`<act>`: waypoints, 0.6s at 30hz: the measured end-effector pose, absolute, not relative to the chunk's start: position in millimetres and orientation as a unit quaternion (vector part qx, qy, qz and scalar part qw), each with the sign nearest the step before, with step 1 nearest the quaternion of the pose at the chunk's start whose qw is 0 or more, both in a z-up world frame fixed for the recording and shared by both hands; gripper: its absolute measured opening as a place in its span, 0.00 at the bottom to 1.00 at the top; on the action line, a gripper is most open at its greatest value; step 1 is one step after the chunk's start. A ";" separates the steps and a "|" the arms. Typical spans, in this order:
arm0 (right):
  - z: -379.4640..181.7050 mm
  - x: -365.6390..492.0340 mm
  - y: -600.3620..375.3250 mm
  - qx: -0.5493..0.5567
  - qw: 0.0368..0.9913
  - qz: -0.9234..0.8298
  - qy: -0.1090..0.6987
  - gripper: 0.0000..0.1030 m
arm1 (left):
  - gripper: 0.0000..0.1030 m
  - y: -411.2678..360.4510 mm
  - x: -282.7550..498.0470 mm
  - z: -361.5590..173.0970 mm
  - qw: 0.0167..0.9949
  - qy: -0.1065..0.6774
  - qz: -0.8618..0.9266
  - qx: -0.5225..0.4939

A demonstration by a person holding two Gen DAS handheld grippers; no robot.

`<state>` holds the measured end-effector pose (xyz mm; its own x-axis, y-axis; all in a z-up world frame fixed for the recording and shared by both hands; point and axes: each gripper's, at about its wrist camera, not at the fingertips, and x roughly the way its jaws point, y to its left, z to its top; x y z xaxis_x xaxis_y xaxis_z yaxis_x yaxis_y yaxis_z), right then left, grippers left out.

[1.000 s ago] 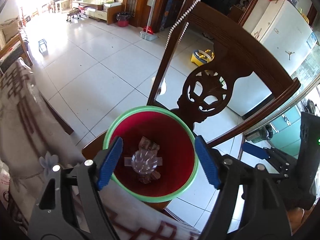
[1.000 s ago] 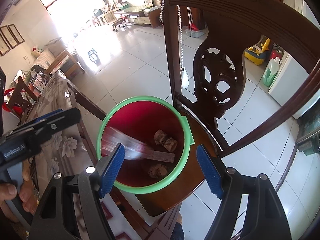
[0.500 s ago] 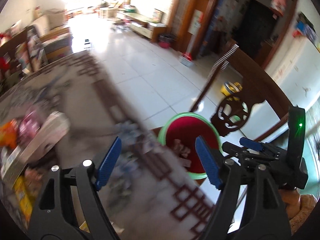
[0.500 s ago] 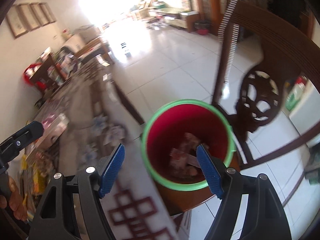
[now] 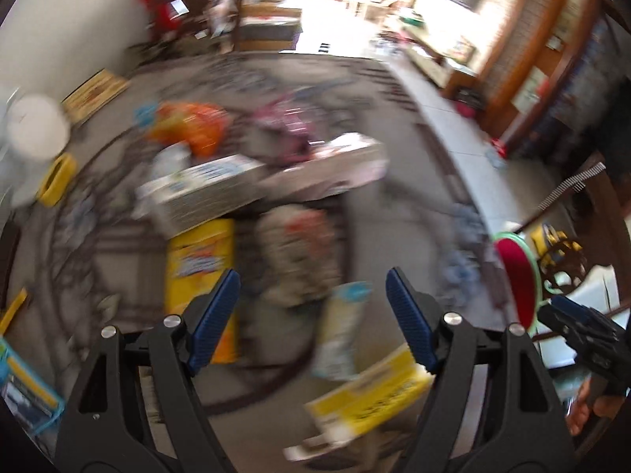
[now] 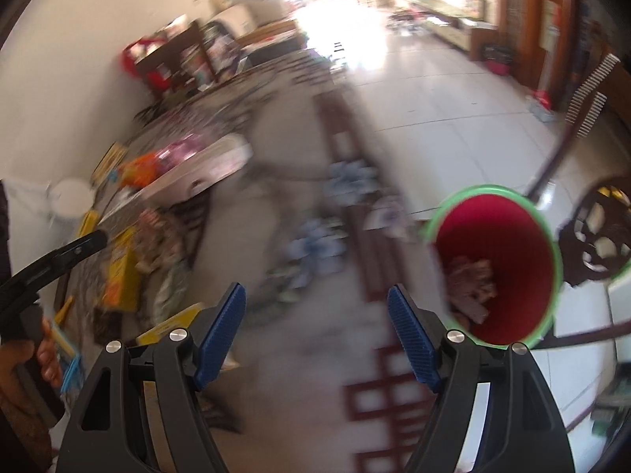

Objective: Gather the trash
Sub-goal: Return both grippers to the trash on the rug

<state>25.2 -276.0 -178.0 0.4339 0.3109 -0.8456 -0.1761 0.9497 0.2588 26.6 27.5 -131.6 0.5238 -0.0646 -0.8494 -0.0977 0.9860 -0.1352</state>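
Note:
Both views are blurred by motion. My left gripper (image 5: 313,319) is open and empty above the table, over a heap of packets: a yellow packet (image 5: 199,272), a crumpled tan wrapper (image 5: 299,256), a pale packet (image 5: 341,331) and a yellow box (image 5: 370,394). The red bin with a green rim (image 5: 516,276) stands at the right on a chair. My right gripper (image 6: 317,329) is open and empty over the tablecloth. The bin (image 6: 497,272) is to its right, with crumpled wrappers (image 6: 471,280) inside.
A carved wooden chair (image 6: 599,232) holds the bin beside the table's edge. More boxes and an orange bag (image 5: 189,126) lie further back on the patterned tablecloth (image 6: 327,335). A white round lid (image 5: 37,126) is at the far left. Tiled floor lies beyond.
Both grippers have swung left, away from above the bin and back over the table. The bin moved to the right of both views. Both stay open and empty.

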 end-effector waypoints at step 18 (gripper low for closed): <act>-241.9 67.6 -110.8 0.003 0.755 0.289 0.589 0.70 | 0.72 97.9 14.8 -157.0 0.850 0.500 0.064 -0.157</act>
